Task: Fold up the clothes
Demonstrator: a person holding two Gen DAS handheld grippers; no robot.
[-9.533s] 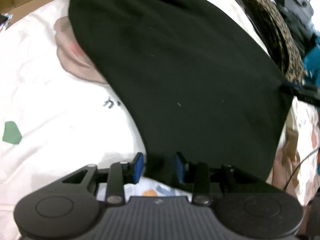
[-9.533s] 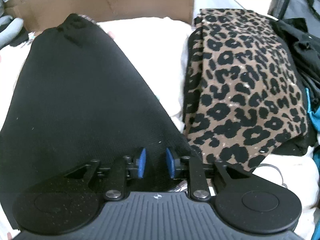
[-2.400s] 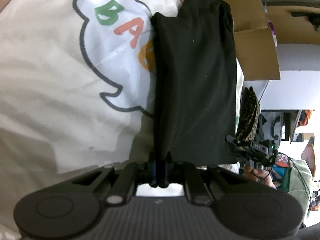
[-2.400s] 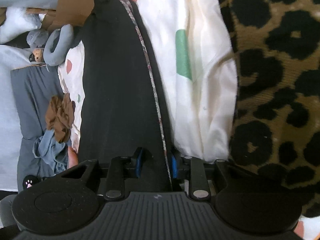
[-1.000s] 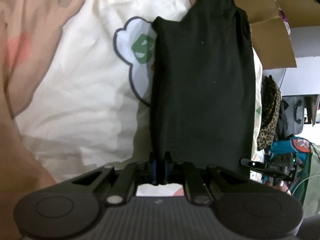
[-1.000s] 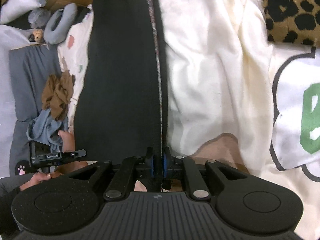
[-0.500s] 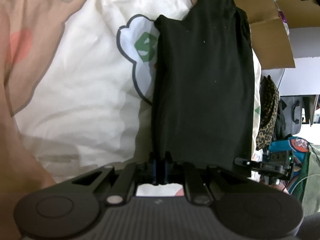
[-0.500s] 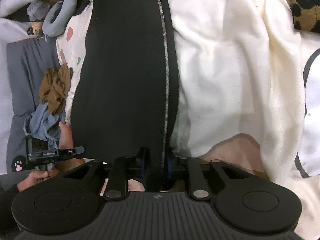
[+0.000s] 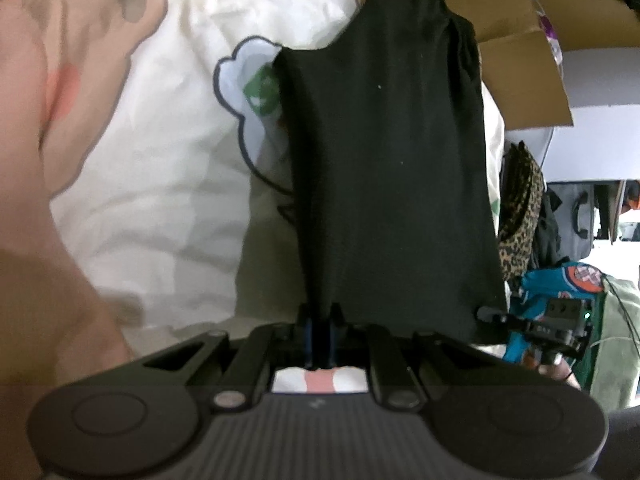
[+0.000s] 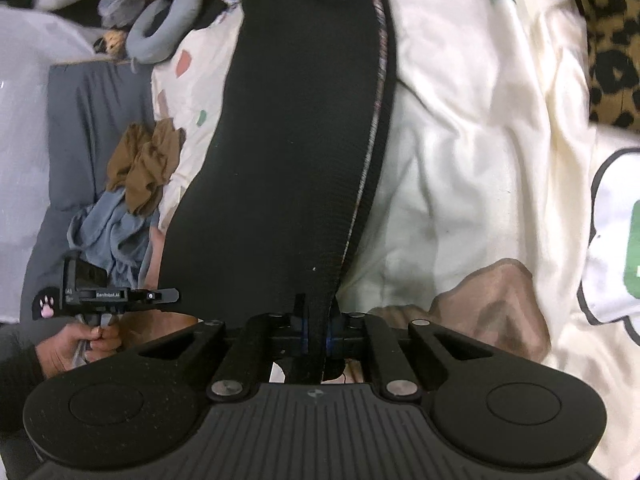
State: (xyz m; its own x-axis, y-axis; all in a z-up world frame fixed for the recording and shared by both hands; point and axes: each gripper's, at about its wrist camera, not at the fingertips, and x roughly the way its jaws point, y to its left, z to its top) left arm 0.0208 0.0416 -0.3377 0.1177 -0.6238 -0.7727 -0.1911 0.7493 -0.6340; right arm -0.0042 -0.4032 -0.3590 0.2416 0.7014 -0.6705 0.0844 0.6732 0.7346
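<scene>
My left hand-held gripper [image 9: 319, 330] and right hand-held gripper [image 10: 316, 330] are both clamped tight on the black knit garment [image 9: 384, 168] (fine-ribbed, long), stretched above the creased cream bedsheet [image 9: 168, 152].

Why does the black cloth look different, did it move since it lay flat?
Yes. The black cloth now hangs from both grippers above the cartoon bedsheet, instead of lying spread on it.

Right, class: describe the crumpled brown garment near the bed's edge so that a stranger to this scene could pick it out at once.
Start at the cream printed bedsheet and go to its edge beside the grey mat. There, next to the black garment, lies the crumpled brown garment, on top of a grey-blue one. It is the only plain tan-brown piece, thin and bunched up.
</scene>
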